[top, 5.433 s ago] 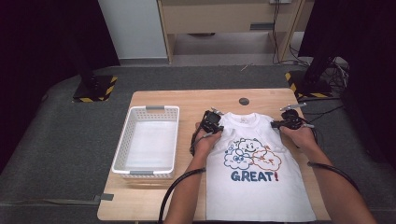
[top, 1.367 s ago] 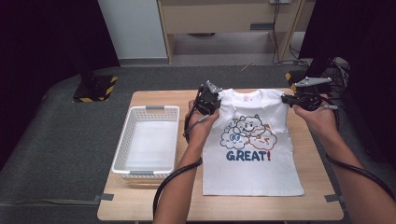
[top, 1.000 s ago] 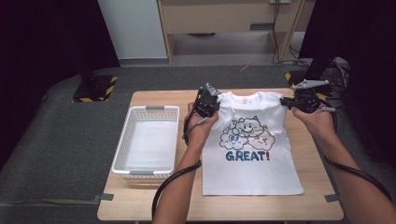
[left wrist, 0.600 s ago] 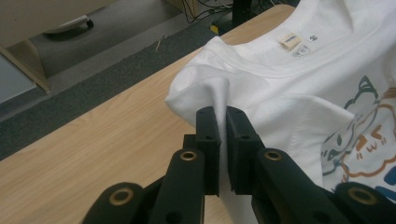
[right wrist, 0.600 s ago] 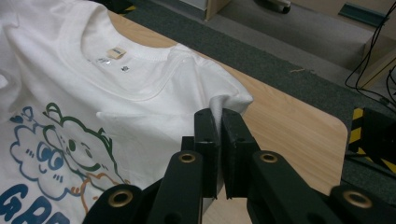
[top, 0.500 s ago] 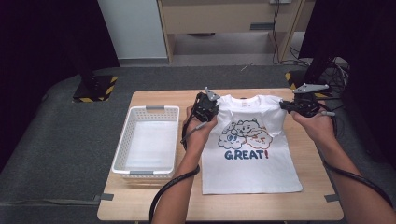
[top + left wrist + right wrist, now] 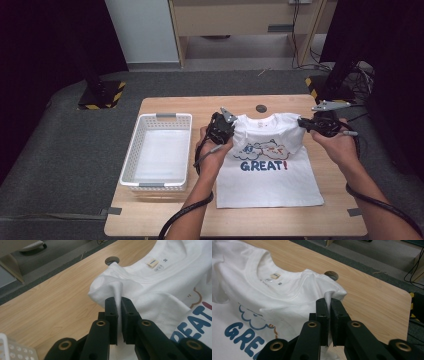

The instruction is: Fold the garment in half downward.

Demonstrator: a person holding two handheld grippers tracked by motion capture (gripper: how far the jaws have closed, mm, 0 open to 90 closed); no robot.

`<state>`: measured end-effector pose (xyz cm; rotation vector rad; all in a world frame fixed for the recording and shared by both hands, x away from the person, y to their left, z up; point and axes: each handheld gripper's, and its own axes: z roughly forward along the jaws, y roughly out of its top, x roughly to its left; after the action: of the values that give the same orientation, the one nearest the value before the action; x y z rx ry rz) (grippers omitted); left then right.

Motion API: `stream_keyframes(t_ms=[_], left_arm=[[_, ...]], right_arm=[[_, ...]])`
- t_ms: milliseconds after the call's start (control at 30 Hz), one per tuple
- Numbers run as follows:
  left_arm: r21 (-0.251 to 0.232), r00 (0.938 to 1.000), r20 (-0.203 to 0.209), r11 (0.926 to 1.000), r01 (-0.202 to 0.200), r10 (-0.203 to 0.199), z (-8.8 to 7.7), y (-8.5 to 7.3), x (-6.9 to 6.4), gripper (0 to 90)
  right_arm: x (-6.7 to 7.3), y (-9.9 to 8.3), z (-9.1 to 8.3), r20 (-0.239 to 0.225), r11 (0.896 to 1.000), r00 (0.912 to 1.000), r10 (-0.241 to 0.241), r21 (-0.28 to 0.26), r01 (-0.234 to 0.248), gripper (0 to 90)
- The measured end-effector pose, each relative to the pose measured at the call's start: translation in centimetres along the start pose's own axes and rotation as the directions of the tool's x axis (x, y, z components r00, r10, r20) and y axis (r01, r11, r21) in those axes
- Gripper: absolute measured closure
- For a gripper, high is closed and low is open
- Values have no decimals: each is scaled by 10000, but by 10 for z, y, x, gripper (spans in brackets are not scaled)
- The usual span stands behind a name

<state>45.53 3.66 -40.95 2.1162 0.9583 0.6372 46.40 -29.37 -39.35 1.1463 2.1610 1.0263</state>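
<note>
Left gripper (image 7: 119,315): clamped on the T-shirt's (image 7: 270,172) left shoulder fold.
Right gripper (image 7: 329,315): clamped on its right shoulder.
T-shirt: print up on the worktop (image 7: 310,215), beside the basket (image 7: 137,145).
Handling: light, limp cotton; pinching the shoulder seams looks best.

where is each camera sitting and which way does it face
High view: above the person's side of the table, looking forward and down; both forearms, left gripper and right gripper show.
Left gripper view: on the left gripper, looking along its jaws, shut on a fold of the t-shirt.
Right gripper view: on the right gripper, looking along its jaws, shut on the shirt's other shoulder.
Shared: both gripper views show the collar label and the table's round hole.
</note>
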Motion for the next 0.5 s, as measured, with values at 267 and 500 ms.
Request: stream_keyframes(t_ms=[267,500], left_arm=[[-96,9990,319,9995,316,-313,-8,-23,-19,846],[219,9978,466,9987,466,-476,-8,-58,-36,846]], right_arm=[[8,-21,-5,-380,10000,9993,-11,-54,9,860],[18,-57,0,-713,9997,9974,-114,195,129,859]])
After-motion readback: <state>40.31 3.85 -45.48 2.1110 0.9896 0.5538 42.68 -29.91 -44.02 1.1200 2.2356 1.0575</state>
